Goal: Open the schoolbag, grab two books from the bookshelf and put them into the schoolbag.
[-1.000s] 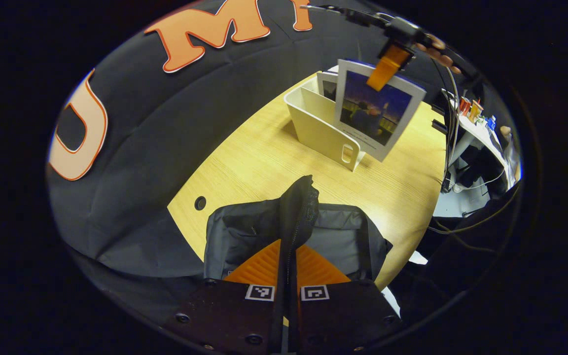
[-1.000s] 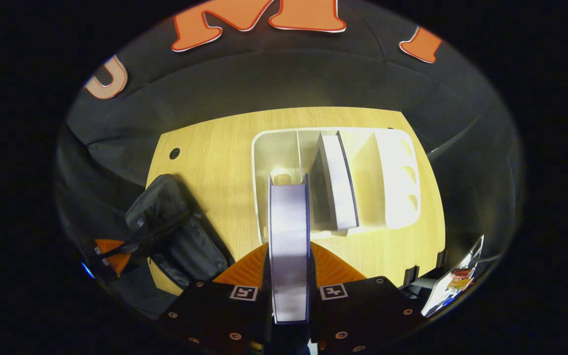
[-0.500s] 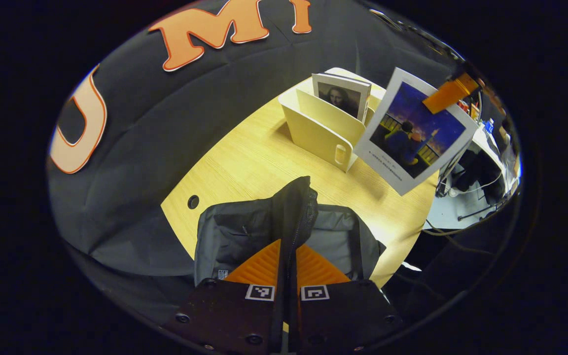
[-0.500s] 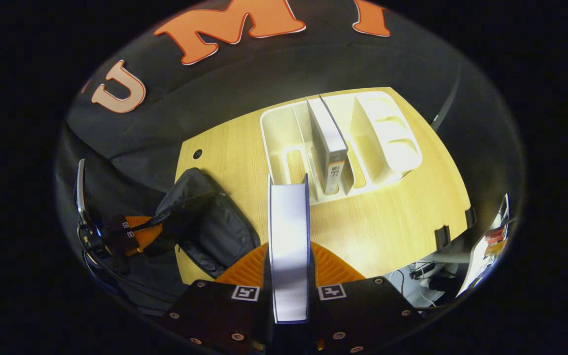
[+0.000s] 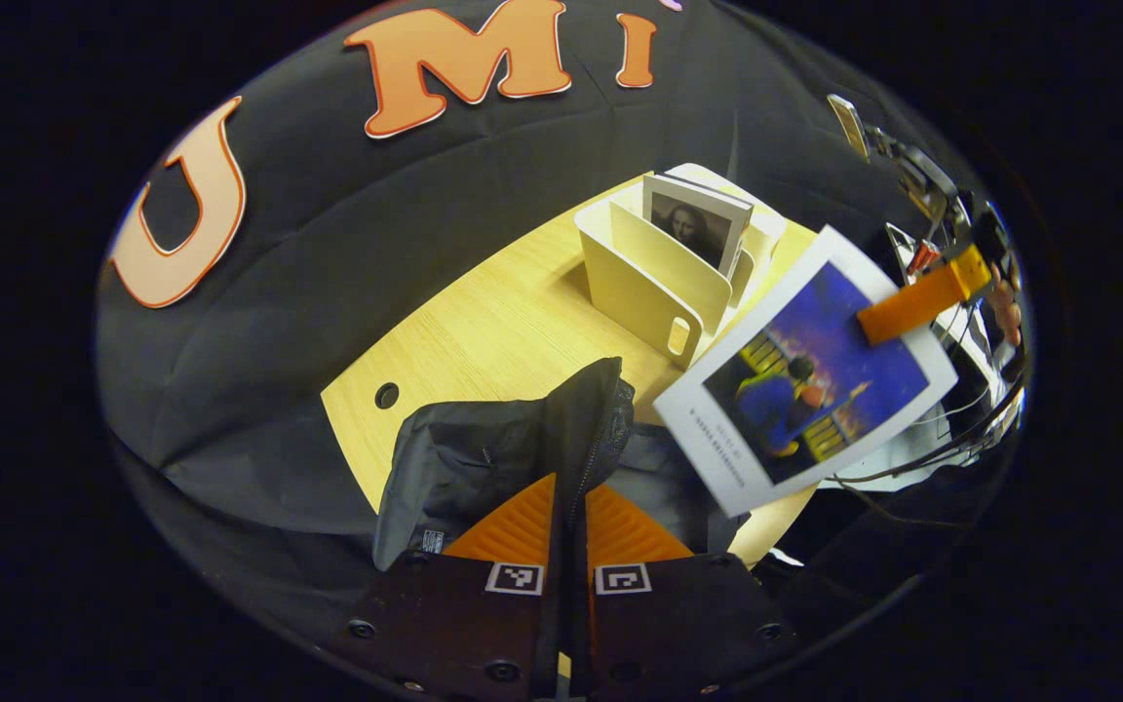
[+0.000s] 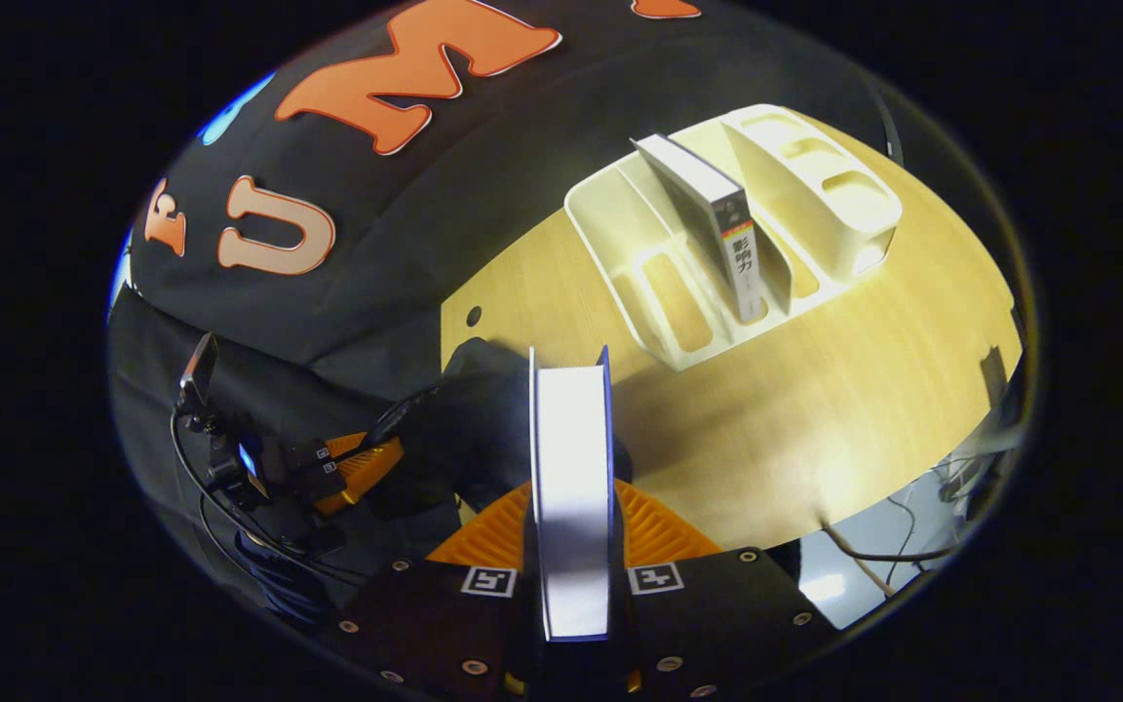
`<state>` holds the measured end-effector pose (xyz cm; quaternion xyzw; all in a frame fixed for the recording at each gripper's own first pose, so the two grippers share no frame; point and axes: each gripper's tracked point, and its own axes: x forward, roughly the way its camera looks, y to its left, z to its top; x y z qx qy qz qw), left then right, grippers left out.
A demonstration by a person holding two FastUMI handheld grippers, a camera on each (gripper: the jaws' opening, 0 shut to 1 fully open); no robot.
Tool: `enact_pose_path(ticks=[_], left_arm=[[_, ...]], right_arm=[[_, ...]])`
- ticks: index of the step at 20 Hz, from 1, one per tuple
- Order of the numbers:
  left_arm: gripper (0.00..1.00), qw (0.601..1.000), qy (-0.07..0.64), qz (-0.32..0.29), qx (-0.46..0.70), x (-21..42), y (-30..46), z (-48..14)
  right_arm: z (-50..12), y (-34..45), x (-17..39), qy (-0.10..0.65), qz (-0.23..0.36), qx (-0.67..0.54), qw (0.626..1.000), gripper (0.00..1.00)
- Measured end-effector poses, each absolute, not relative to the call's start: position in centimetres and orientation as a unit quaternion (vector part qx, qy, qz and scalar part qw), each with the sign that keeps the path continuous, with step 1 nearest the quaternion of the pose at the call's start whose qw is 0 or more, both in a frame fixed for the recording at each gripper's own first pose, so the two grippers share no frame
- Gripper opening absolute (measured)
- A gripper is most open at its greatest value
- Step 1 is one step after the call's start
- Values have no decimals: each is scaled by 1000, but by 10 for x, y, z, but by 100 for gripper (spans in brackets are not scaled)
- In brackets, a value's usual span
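Black schoolbag (image 5: 484, 458), flap pinched upright between closed left gripper (image 5: 568, 507) jaws; blue-covered book (image 5: 805, 385), clamped in right gripper (image 6: 571, 517), tilted above bag's open mouth; second book (image 6: 708, 224) remains in white bookshelf (image 6: 815, 185) beyond.

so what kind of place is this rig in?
Looks like a data-collection booth in a lab or office: a light wood desk against a black cloth wall, a staged white bookshelf and schoolbag, and cables and clutter beyond the desk edge.
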<state>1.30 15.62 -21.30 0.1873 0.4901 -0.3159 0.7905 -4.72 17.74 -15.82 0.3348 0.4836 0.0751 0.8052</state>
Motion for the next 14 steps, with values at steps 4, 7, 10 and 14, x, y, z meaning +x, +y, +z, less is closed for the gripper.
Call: enact_pose_path(ticks=[4,7,10,14], left_arm=[[5,802,484,-309,161,13,140,-210],[5,809,482,-303,146,14,135,-211],[5,816,478,-298,130,13,130,-211],[5,826,472,-292,100,9,120,-214]], right_arm=[[-182,209,-28,468,90,395,786,27],[-195,228,-12,439,99,430,783,26],[-217,247,-1,425,103,463,771,26],[-243,272,13,407,102,511,751,26]])
